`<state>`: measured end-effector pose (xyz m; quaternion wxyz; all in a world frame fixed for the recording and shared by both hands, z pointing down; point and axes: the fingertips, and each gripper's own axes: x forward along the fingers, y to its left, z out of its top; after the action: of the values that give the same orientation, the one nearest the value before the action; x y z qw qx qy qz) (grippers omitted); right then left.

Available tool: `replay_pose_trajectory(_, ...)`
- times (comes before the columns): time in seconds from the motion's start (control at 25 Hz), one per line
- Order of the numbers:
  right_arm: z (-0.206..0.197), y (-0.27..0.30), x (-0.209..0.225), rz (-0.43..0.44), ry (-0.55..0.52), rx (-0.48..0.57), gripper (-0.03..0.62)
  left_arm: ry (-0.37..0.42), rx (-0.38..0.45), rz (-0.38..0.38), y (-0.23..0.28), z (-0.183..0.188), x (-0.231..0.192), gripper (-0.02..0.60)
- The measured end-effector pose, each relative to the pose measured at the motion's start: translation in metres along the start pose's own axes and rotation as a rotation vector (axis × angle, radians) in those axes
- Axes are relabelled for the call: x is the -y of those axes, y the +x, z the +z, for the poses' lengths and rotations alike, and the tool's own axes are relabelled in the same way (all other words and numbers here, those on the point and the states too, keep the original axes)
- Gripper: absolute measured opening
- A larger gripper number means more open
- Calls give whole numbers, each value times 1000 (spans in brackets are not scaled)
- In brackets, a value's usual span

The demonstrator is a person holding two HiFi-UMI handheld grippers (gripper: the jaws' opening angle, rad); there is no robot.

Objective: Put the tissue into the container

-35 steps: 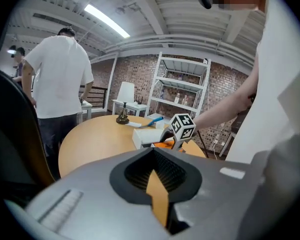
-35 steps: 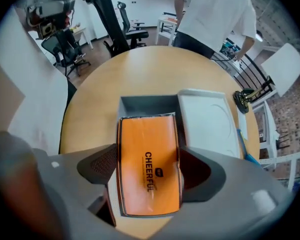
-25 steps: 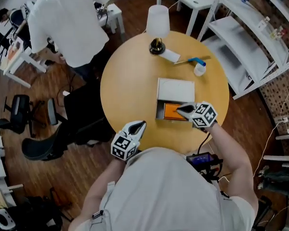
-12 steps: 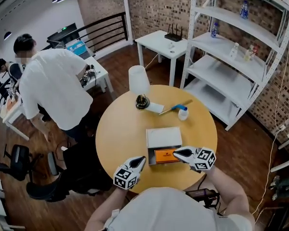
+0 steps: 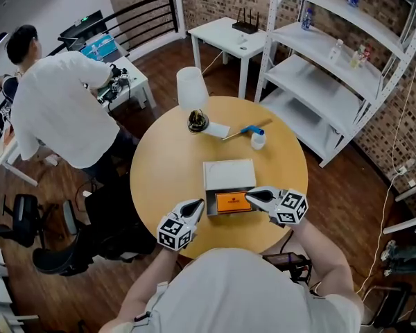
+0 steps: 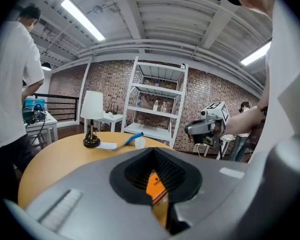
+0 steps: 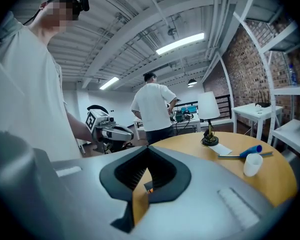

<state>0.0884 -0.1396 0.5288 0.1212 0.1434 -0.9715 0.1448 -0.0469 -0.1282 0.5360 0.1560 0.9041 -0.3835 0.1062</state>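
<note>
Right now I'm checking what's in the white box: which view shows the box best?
The head view: it looks down on the white box, with an orange item inside. The left gripper view shows only an orange sliver through the gap in its jaws; the right gripper view barely a speck.

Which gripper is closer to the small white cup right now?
Right. Right gripper: on the person's side of the cup, beside the container. Left gripper: farther, across the container.

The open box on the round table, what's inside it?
An orange packet with dark print lies inside the box, filling most of the open half. Whatever is beneath the packet is covered, and the print is too small to read.
</note>
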Motion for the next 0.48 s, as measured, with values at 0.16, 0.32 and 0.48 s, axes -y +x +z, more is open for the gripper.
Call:
replay_pose_trajectory(0.16, 1, -3, 7, -4, 2, 15, 0, 8, 3, 0, 7, 3, 0, 0)
replay_pose_trajectory(0.32, 4, 0, 8, -4, 3, 21, 0, 9, -3, 4, 7, 4, -2, 0)
replay_pose_trajectory(0.48, -1, -2, 7, -6, 23, 11, 0, -1, -10, 1, 8, 0, 1, 0)
